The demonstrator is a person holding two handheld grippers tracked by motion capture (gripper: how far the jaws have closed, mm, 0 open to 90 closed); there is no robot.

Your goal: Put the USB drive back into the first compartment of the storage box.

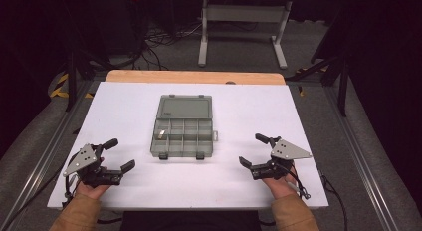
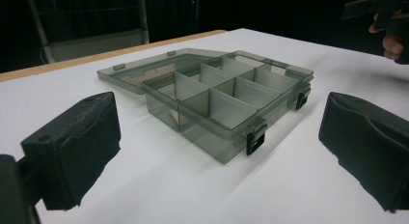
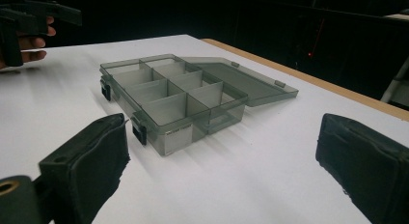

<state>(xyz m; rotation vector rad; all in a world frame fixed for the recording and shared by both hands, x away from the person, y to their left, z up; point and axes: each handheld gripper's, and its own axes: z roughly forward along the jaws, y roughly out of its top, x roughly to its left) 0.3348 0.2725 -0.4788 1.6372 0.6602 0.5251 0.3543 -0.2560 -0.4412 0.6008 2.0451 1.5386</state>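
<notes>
Grey translucent compartment box (image 1: 182,132) is seen mid-surface (image 1: 124,111) in the high view, lid laid open on the far side; left claw (image 1: 113,155) and right claw (image 1: 253,151) flank it near, both spread wide, empty. Left gripper view: box ahead between parted jaws. Right gripper view: same.

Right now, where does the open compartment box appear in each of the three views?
High view: the compartment box lies at the table's centre, lid open toward the far edge.
Left gripper view: centre, between the black jaws.
Right gripper view: centre-left.
Shared landmark: the two black latches on the box's front wall.
</notes>
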